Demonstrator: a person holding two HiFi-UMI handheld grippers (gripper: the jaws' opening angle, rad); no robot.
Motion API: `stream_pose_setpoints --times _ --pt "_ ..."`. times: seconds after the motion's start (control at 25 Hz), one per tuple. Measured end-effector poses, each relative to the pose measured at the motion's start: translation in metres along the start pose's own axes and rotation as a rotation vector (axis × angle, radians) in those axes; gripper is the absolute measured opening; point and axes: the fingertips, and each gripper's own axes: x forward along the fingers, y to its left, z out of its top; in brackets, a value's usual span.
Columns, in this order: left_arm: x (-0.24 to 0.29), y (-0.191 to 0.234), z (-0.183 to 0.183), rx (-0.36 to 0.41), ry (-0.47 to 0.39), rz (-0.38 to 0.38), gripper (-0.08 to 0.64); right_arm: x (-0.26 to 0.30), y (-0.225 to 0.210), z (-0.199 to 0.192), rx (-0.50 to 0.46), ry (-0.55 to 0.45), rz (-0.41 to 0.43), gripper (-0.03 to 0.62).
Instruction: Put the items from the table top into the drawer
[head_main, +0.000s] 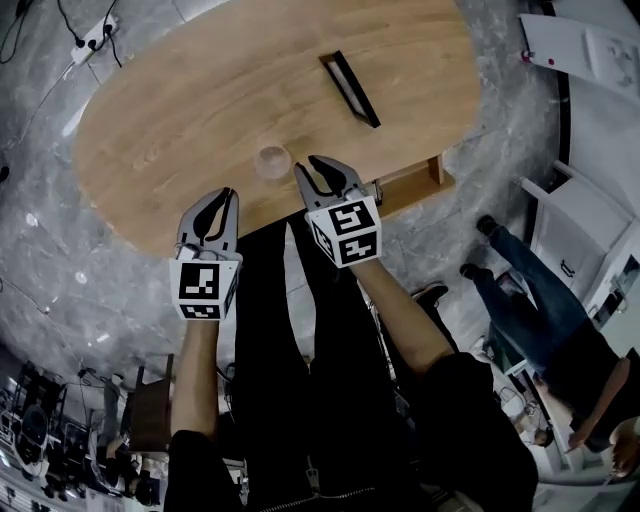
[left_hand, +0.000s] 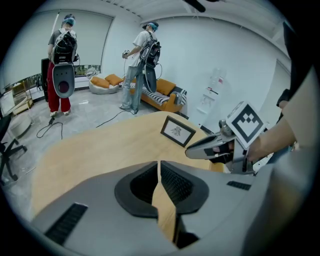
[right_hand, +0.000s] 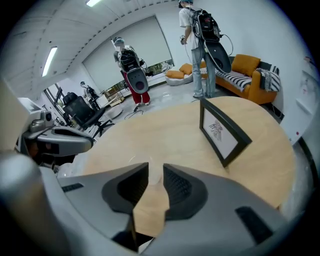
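Grey marbled floor (head_main: 500, 60) runs all round an oval, pale wooden surface (head_main: 180, 130), seen from steeply above.

At its near edge the right tongs (head_main: 306, 163) stand apart with nothing pressed between the pads. They point down at the wood, and a small clear round cup (head_main: 271, 161) sits just beside their tips. That looks like a line-up for taking the cup, the item closest to hand. The left tongs (head_main: 230, 195) are drawn together on nothing and hang just off the edge, to the cup's other side. Probably they are only keeping out of the way.

Farther back a black picture frame (head_main: 350, 88) with a white print rests propped on the wood, well apart from the cup. Both items are on top, none stowed yet. The open wooden drawer (head_main: 437, 170) juts from under the edge, just right of the right tongs, so the carry should be short.

Nothing lies between cup and drawer. Around the room are an orange sofa (left_hand: 162, 97), two people wearing backpacks, and a bystander in jeans (head_main: 520, 285) near the drawer side.
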Motion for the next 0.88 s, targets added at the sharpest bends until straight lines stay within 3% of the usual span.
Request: stream_pose_setpoints --times 0.56,0.72,0.88 --pt "-0.016 0.023 -0.016 -0.066 -0.005 0.048 0.025 0.043 0.000 -0.012 -0.063 0.170 -0.050 0.087" --pt "-0.016 0.020 -0.018 -0.064 -0.002 0.050 0.025 0.039 -0.003 -0.015 -0.065 0.165 -0.061 0.025" --pt "-0.014 0.018 -0.019 -0.051 0.006 0.038 0.025 0.033 0.001 -0.014 -0.051 0.138 -0.041 0.021"
